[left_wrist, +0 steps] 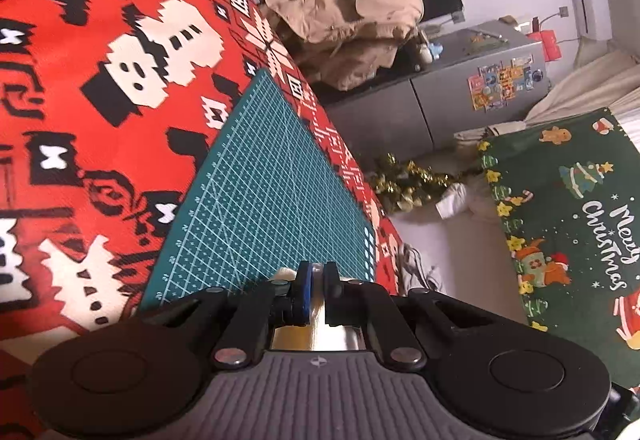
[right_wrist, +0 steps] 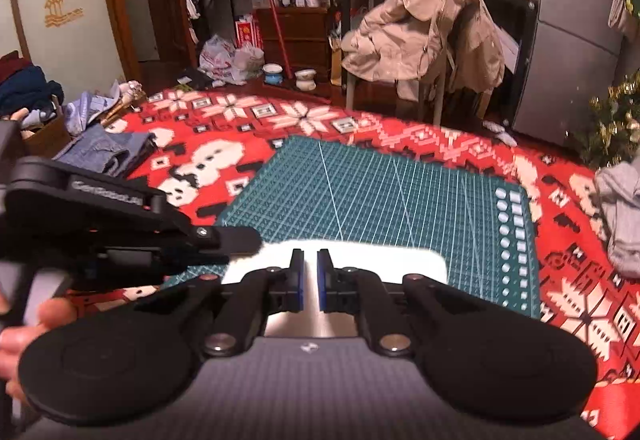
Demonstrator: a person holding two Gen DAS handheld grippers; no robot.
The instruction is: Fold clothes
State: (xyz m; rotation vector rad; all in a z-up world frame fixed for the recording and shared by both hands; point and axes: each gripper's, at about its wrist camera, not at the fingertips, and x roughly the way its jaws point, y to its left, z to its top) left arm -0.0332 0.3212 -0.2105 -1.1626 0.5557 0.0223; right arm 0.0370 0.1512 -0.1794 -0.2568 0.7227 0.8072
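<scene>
A red patterned cloth (right_wrist: 460,144) covers the desk. On it lies a green cutting mat (right_wrist: 380,192) bearing a white garment (right_wrist: 360,254) at its near edge. Folded denim (right_wrist: 108,150) rests far left, a grey garment (right_wrist: 620,216) at the right.

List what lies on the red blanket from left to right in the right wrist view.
Denim clothes → green cutting mat → grey garment at the right edge.

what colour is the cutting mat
Teal-green with a pale grid; the mat shows best in the right wrist view.
</scene>
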